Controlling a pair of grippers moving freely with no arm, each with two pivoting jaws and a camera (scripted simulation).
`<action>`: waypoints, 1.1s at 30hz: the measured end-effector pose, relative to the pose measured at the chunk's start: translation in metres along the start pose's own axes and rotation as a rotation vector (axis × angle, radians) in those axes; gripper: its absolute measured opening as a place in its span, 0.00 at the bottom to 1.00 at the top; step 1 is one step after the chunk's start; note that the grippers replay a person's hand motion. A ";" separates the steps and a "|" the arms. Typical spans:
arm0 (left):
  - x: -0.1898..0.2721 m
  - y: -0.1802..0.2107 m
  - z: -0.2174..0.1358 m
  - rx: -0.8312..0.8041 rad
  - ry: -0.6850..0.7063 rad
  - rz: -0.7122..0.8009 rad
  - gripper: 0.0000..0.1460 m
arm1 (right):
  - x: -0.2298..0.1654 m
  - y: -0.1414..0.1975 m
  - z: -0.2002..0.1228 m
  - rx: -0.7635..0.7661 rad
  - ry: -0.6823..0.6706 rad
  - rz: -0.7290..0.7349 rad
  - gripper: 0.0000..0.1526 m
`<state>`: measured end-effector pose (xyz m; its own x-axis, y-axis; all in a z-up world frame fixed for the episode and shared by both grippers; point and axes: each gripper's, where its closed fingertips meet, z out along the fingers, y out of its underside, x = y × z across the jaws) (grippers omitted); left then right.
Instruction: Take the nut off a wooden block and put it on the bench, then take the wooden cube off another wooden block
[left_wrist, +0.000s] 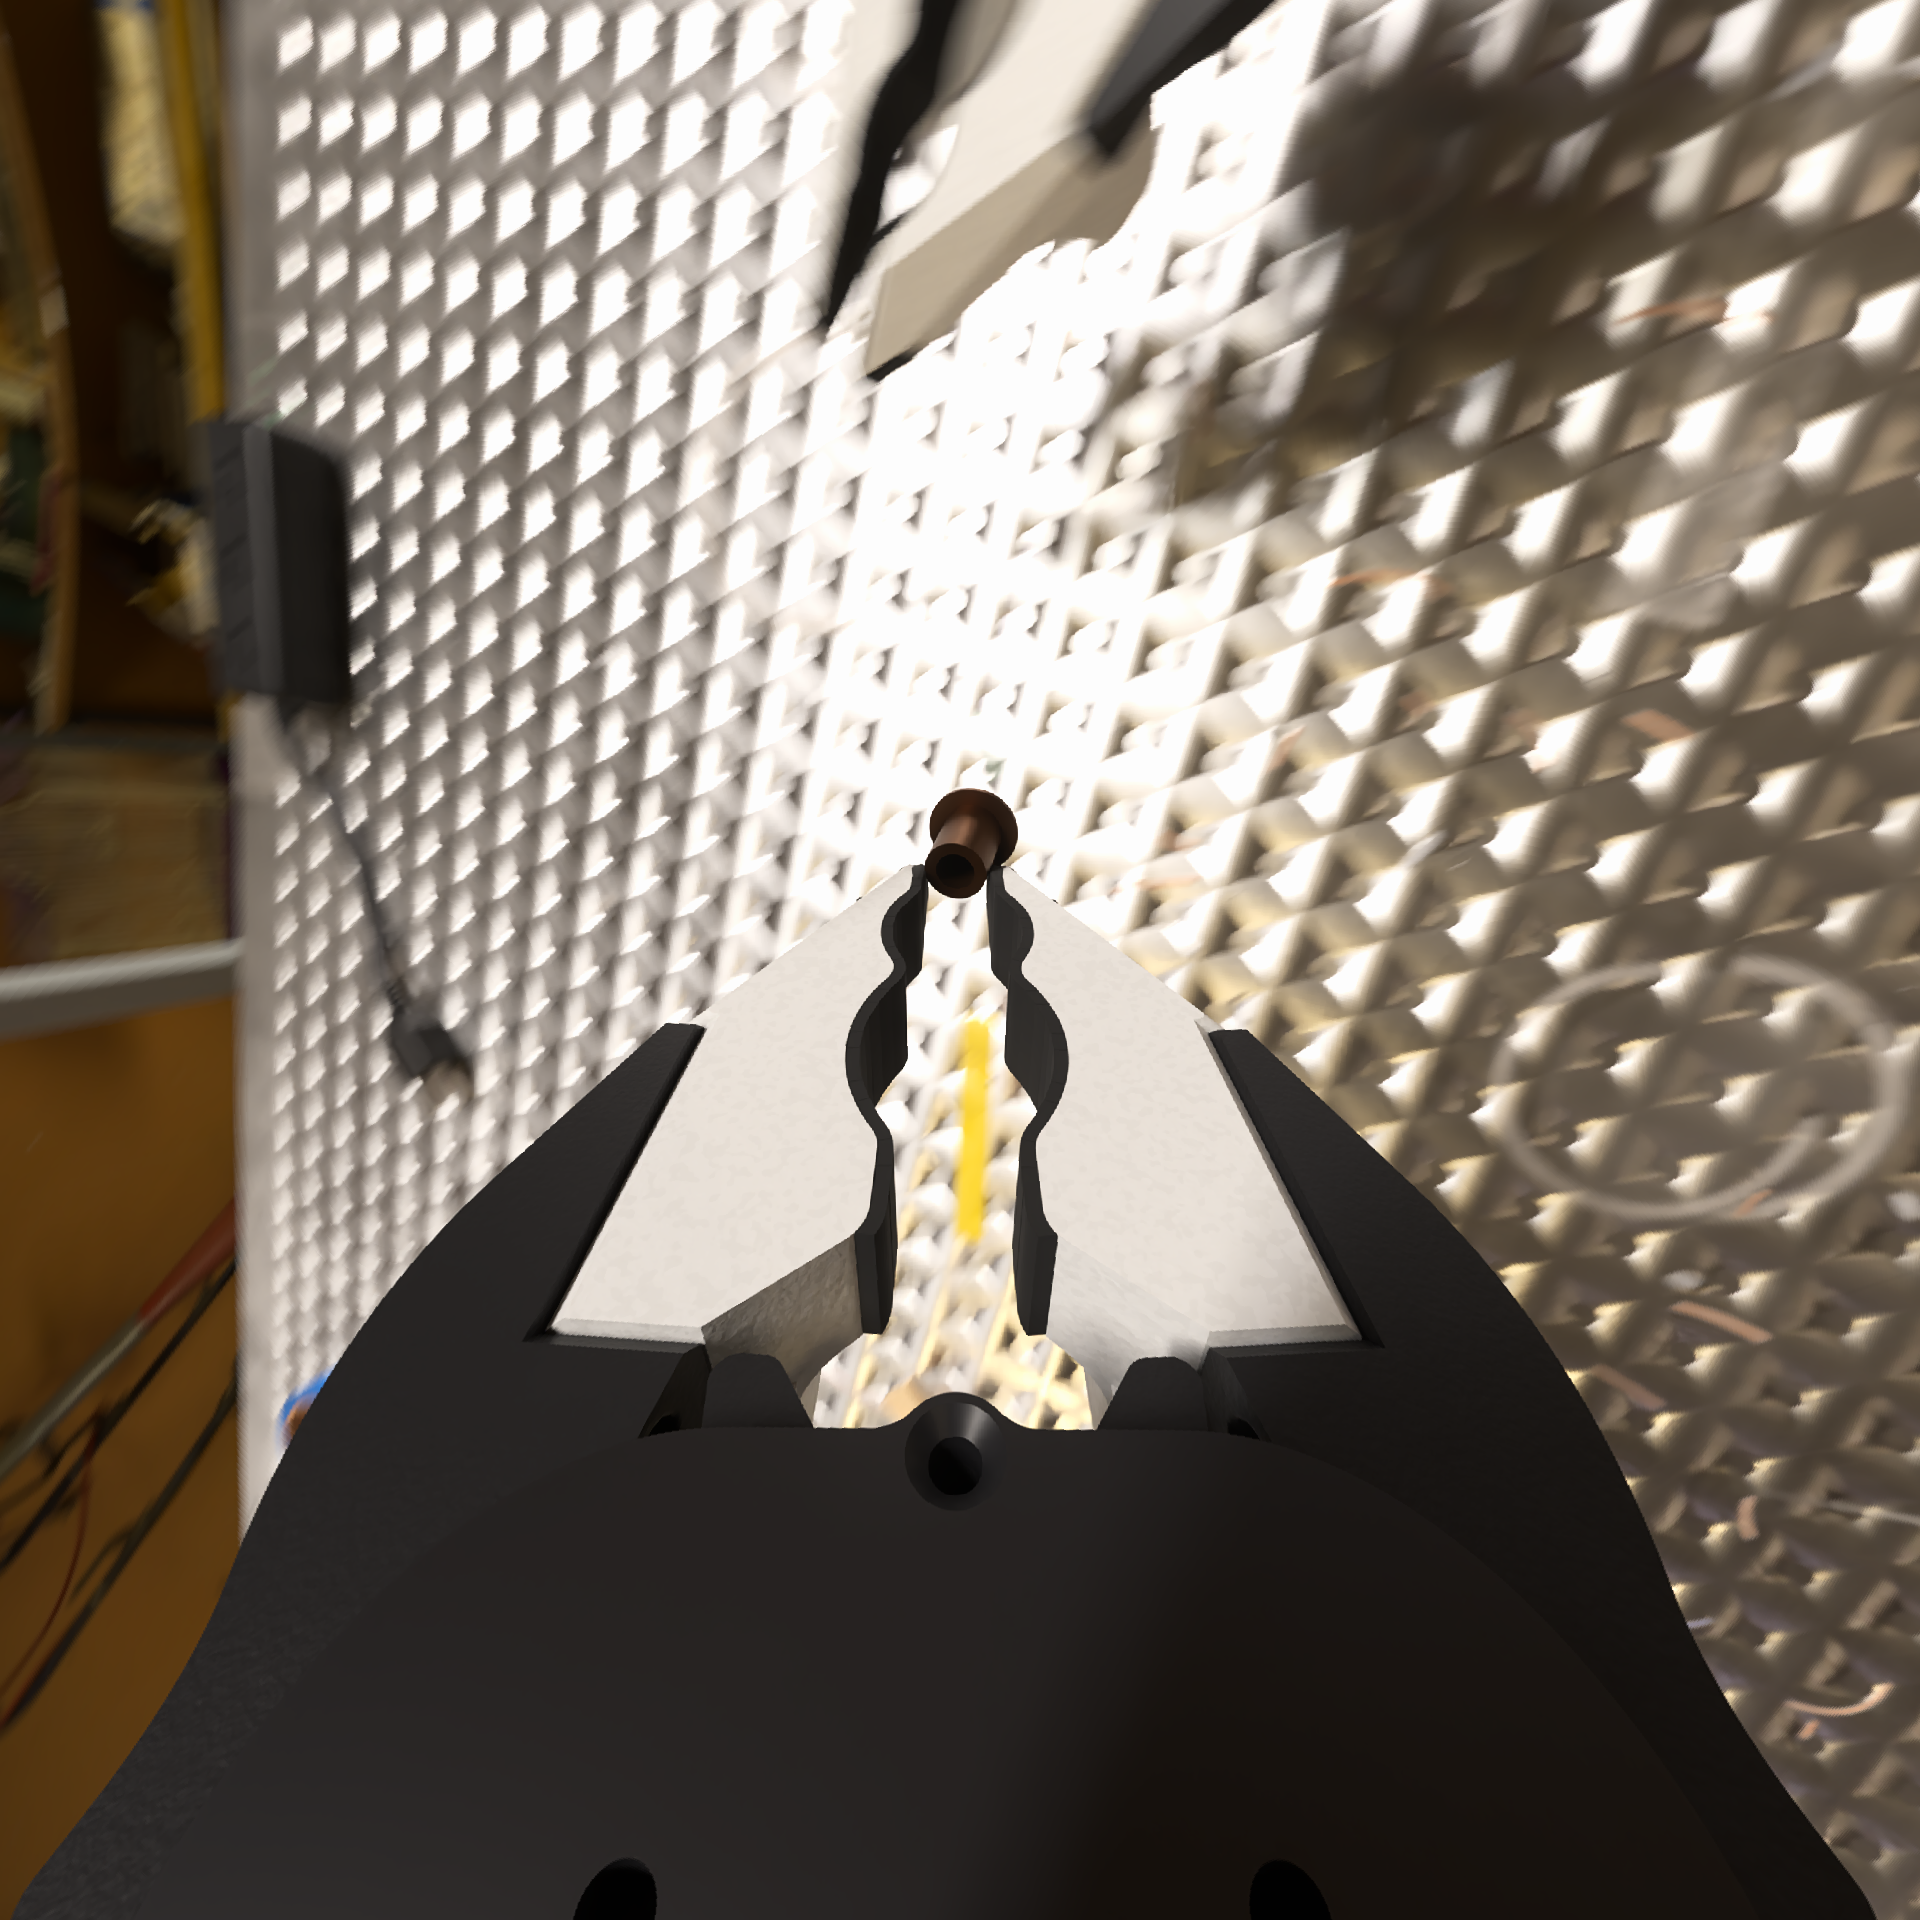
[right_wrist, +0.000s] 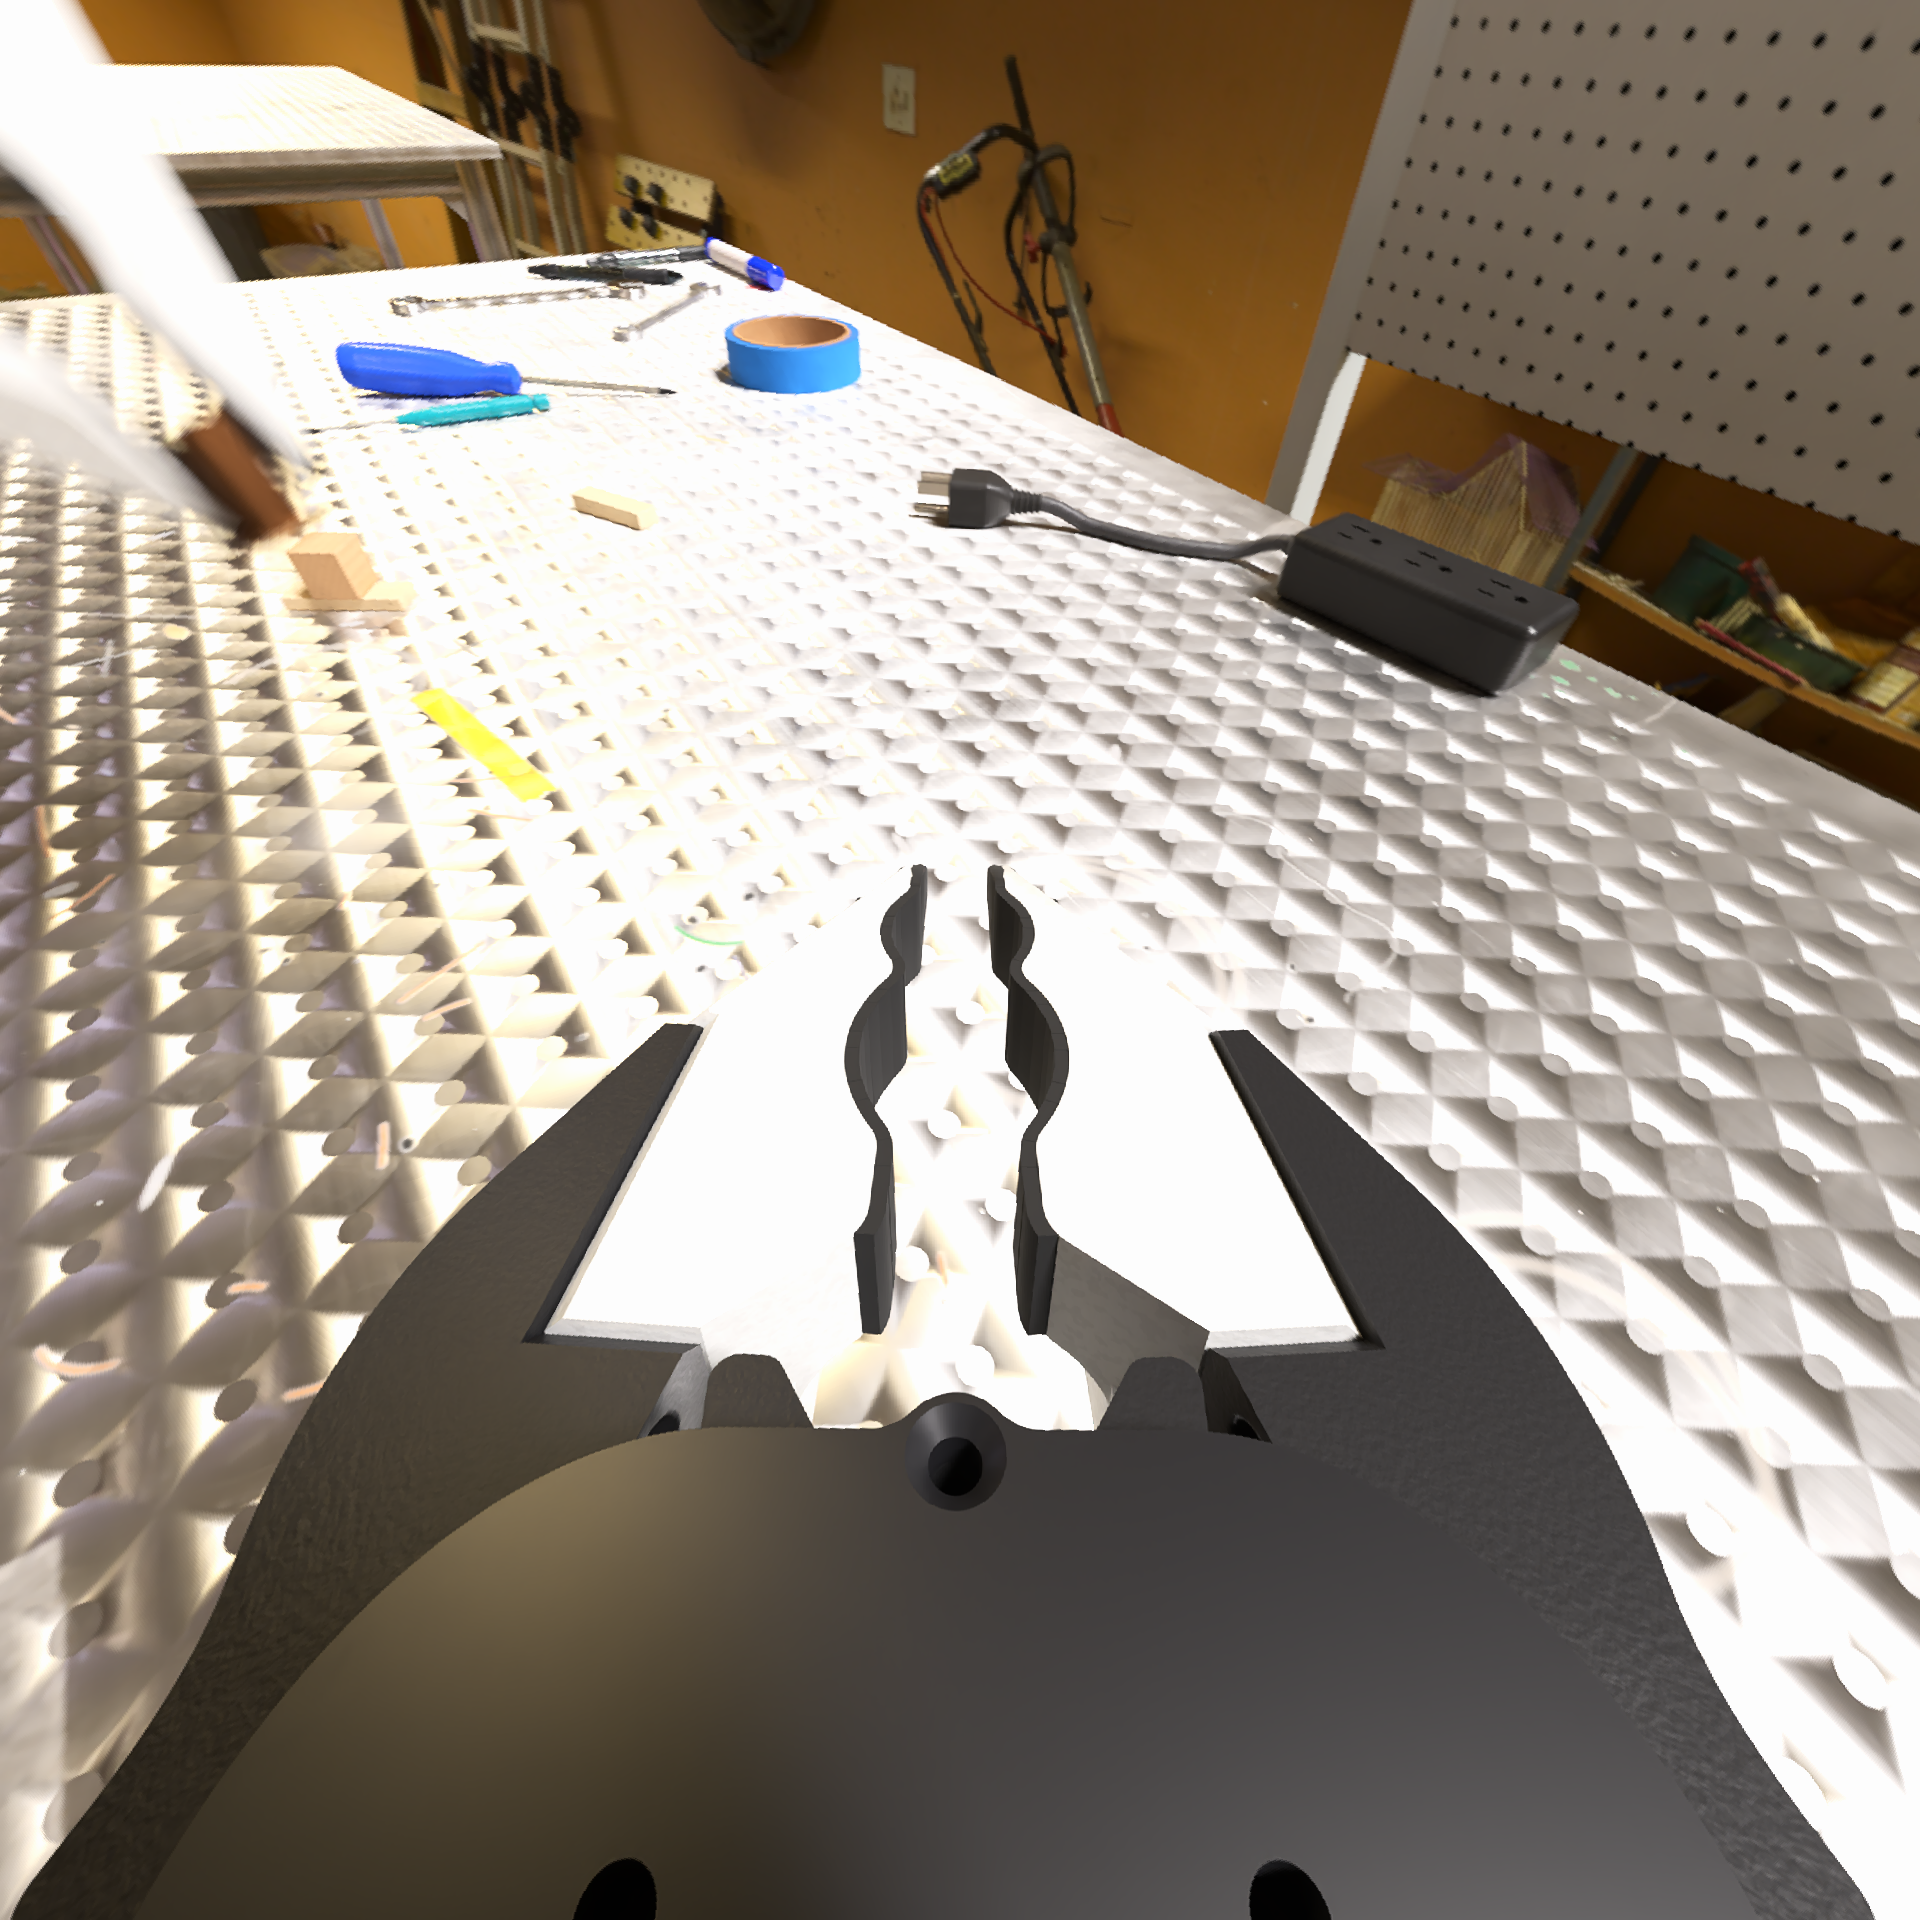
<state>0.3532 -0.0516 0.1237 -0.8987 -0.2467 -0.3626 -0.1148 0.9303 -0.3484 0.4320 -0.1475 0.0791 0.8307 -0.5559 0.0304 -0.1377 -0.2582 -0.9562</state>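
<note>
My left gripper (left_wrist: 956, 878) is shut on a small brown nut (left_wrist: 958, 854), held at the fingertips above the perforated bench (left_wrist: 1455, 727). In the right wrist view the same gripper shows blurred at the far left with the nut (right_wrist: 244, 483), just above a wooden cube (right_wrist: 335, 561). The cube stands on a flat wooden block (right_wrist: 364, 605). A second small wooden block (right_wrist: 613, 509) lies farther back. My right gripper (right_wrist: 956, 883) is low over the bench with only a narrow slit between the jaws and nothing in it. It shows blurred at the top of the left wrist view (left_wrist: 987, 239).
A yellow strip (right_wrist: 478, 743) lies between the cube and my right gripper. A black power strip (right_wrist: 1429, 603) and its plug (right_wrist: 966, 494) lie to the right. A blue tape roll (right_wrist: 793, 353), screwdrivers (right_wrist: 426, 369), wrenches (right_wrist: 520, 301) and a marker (right_wrist: 743, 262) lie at the back. A pegboard (right_wrist: 1662, 260) stands at the right.
</note>
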 end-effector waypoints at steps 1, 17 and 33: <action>0.018 -0.011 0.009 0.013 0.046 0.024 0.08 | 0.003 0.001 0.000 -0.006 0.011 0.007 0.07; 0.106 -0.027 0.097 -0.114 0.246 0.133 0.08 | 0.011 0.004 0.000 -0.011 0.002 0.054 0.08; 0.104 -0.039 0.092 -0.012 0.194 0.037 0.37 | 0.008 0.005 0.001 -0.020 -0.010 0.038 0.08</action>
<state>0.3030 -0.1389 0.0200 -0.9669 -0.1567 -0.2012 -0.0844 0.9412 -0.3272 0.4384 -0.1524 0.0738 0.8300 -0.5576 -0.0085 -0.1797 -0.2529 -0.9507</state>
